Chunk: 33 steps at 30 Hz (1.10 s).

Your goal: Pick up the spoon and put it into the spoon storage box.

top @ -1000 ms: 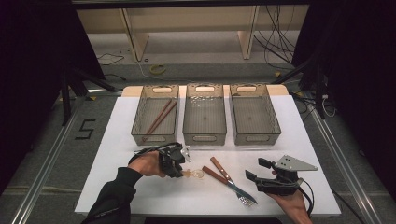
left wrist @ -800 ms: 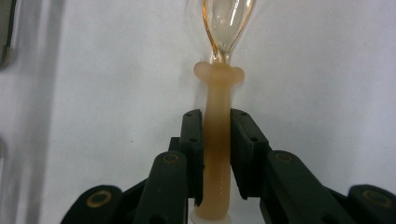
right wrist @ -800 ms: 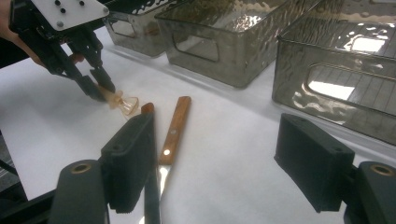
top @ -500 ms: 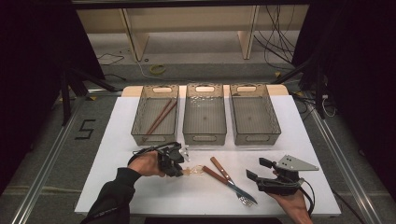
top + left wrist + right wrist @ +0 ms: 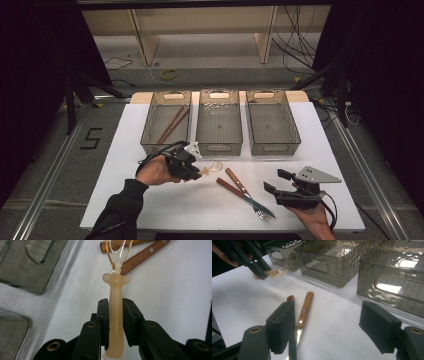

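Spoon (image 5: 115, 302) now lifted, between left jaws

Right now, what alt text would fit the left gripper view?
The left gripper clamps a pale plastic spoon by its handle, clear bowl pointing away. Two wooden handles lie beyond on the white table, with grey bins at left.

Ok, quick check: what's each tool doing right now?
Left tool: closed on the handle of the spoon.
Right tool: open, holding nothing.
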Each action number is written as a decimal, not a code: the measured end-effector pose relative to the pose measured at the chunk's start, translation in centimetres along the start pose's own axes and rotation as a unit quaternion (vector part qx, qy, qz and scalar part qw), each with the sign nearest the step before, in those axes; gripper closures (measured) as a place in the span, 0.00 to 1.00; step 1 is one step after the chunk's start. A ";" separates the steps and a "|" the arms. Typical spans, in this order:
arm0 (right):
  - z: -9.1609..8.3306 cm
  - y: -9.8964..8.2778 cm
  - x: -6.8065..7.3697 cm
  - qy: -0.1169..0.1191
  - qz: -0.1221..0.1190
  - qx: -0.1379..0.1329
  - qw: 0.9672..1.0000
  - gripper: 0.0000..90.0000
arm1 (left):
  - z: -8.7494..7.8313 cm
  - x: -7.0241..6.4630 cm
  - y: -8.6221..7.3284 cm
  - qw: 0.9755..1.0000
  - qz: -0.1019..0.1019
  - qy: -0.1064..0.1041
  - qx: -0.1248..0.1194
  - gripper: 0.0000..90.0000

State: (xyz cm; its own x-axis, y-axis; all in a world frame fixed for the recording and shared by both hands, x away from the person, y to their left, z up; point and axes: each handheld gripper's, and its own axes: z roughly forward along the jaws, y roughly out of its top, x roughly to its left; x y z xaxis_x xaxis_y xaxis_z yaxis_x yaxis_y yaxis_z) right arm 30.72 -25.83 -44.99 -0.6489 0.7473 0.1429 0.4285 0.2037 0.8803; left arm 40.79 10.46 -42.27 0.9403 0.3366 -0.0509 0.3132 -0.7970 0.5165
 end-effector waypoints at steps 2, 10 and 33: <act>0.0 0.0 0.0 0.000 0.000 0.001 1.000 0.33 | -0.3 0.2 0.1 1.000 -0.009 0.008 -0.011 0.85; 0.0 0.0 0.0 -0.001 0.002 -0.001 1.000 0.33 | -1.2 1.0 1.1 0.998 -0.023 0.012 -0.049 0.85; 0.0 -0.1 -0.1 0.000 0.002 0.000 1.000 0.32 | -3.8 5.5 5.4 0.986 -0.082 0.062 -0.129 0.85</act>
State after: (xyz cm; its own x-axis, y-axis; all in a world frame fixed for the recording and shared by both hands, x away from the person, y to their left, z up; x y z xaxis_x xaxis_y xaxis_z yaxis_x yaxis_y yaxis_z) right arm 30.72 -25.91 -45.04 -0.6470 0.7481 0.1475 0.4317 0.2000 0.8796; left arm 47.15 9.96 -36.52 0.8507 0.5227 -0.0553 0.4009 -0.5772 0.7114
